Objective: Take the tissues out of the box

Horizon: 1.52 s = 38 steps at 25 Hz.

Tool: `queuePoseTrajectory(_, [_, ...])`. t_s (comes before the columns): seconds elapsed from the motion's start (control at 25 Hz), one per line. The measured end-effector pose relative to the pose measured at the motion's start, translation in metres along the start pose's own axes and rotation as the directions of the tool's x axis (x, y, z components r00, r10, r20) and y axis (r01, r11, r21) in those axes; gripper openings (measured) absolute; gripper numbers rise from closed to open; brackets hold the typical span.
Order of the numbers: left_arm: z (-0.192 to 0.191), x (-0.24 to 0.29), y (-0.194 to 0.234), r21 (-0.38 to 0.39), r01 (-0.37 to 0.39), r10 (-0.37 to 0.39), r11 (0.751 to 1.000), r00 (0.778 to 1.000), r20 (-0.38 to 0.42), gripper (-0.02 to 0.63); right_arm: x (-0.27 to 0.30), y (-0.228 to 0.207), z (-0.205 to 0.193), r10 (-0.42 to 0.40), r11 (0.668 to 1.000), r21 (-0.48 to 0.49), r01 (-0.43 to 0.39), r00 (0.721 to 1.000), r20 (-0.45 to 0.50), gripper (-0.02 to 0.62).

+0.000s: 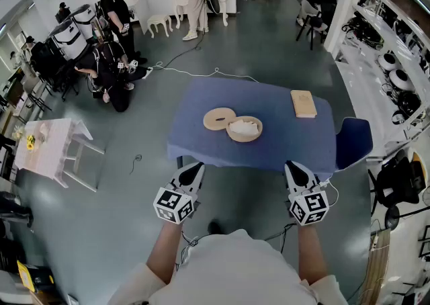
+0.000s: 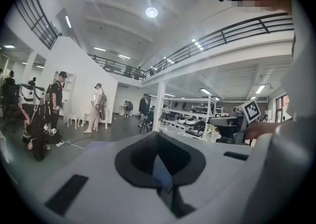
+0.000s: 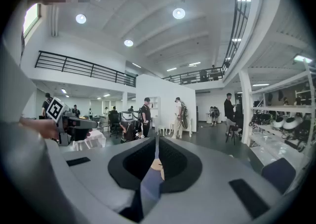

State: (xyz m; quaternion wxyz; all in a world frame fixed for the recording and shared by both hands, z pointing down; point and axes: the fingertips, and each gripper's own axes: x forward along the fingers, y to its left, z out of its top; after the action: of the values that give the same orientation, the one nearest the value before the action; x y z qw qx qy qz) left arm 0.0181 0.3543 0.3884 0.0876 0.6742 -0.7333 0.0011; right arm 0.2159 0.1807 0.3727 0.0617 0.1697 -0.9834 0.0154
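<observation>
The tissues [image 1: 246, 125] sit as a crumpled white heap in a round wooden box [image 1: 232, 136] with its open mouth facing straight up. Being round, it has no real long axis; the heap itself looks a little wider across the table than deep. A flat round wooden lid [image 1: 218, 119] lies just beside the box on its left, touching or nearly touching its rim. A rectangular wooden block [image 1: 303, 103] lies well apart toward the far right corner, its long side running away from the person. All three rest on a table [image 1: 289, 146] covered in blue cloth.

The left gripper [image 1: 195, 168] and right gripper [image 1: 293, 166] hang off the table's near edge, close to the person's body, with the box ahead and between them. Both point toward the table, and each has its jaws drawn together on nothing.

A blue chair [image 1: 354, 141] stands at the table's right end.
</observation>
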Motion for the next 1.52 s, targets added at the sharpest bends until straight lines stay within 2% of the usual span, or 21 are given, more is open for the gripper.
queuePoseTrajectory(0.52, [-0.002,0.002,0.003,-0.007,-0.005,0.005,1.000,1.000,-0.001,0.007,0.003,0.000,0.003,0.006,1.000,0.013,-0.006,1.000,0.014,0.043])
queuePoseTrajectory(0.92, [-0.011,0.004,0.011,-0.003,0.001,-0.001,1.000,1.000,-0.015,0.009,0.008,0.002,-0.001,-0.027,0.999,0.033,0.027,1.000,0.006,0.044])
queuePoseTrajectory(1.08, [-0.010,0.008,0.012,0.003,0.025,-0.025,1.000,1.000,-0.019,0.061,0.011,0.003,-0.005,-0.037,0.999,0.039,0.037,0.999,-0.001,0.043])
queuePoseTrajectory(1.52, [-0.011,0.004,0.040,0.008,0.063,-0.063,0.998,0.998,-0.013,0.072,0.028,0.018,-0.017,-0.088,0.993,0.073,0.090,0.996,-0.030,0.044])
